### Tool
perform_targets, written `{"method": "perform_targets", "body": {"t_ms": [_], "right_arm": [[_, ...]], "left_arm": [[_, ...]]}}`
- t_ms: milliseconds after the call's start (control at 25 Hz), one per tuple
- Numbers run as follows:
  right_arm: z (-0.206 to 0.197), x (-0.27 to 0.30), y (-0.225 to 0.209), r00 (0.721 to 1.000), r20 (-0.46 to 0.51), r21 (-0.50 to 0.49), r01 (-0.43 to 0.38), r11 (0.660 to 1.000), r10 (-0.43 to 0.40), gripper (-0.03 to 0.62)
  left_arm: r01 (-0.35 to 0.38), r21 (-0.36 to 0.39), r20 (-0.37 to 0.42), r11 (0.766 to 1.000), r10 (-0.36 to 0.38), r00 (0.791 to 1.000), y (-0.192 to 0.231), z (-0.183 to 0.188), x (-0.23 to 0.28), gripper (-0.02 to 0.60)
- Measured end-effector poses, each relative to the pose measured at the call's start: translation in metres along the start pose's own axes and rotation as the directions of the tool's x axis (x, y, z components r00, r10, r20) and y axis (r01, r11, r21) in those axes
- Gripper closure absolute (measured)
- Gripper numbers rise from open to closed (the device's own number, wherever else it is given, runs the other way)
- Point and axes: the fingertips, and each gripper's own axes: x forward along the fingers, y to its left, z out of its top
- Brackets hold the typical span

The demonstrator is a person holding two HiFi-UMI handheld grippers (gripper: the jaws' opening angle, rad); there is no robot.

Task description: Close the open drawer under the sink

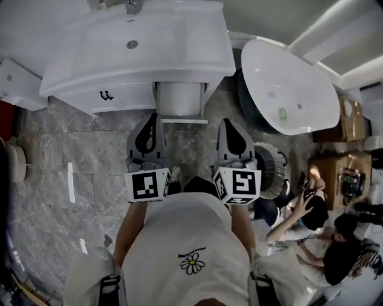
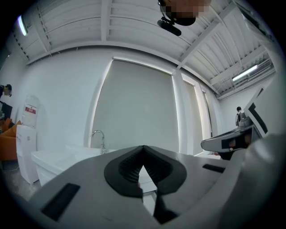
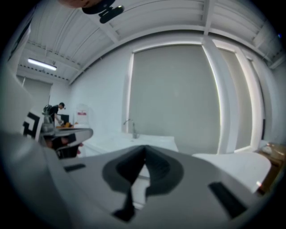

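Marble floor (image 1: 72, 149) between vanity edge (image 1: 128, 106) (drawer (image 1: 178, 98) seemingly ajar) and left gripper (image 1: 154, 116), right gripper (image 1: 227, 122), both closed, empty.

The sink (image 1: 137, 48) stands at the far side of the floor (image 1: 72, 155), with the faucet (image 1: 133, 6) at its back edge; the drawer (image 1: 179, 98) juts from under its front edge, right of the handle (image 1: 106, 95); the bathtub (image 1: 287, 83) lies just right of the sink; the left gripper (image 1: 154, 115) and right gripper (image 1: 226, 122) sit side by side near the drawer's front, flanking it; two people (image 1: 317, 233) sit at the floor's right edge.
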Motion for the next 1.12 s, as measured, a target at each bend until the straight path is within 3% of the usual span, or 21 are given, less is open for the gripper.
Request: {"method": "perform_targets", "body": {"t_ms": [240,480,1120], "right_arm": [[-0.002,0.015,0.000,1.000,-0.008,-0.023,0.017,1.000,-0.017,0.566],[0.001,0.022,0.000,1.000,0.010,0.002,-0.009,1.000,0.009,0.566],[0.019,0.026,-0.006,0.989,0.067,-0.087,-0.122,0.989,0.128,0.566]], "left_arm": [[0.042,0.002,-0.017,0.999,-0.042,0.999,-0.008,-0.007,0.018,0.565],[0.014,-0.015,-0.007,1.000,-0.014,1.000,-0.010,-0.002,0.020,0.565],[-0.097,0.030,0.040,0.995,0.096,0.995,-0.014,0.006,0.022,0.565]]}}
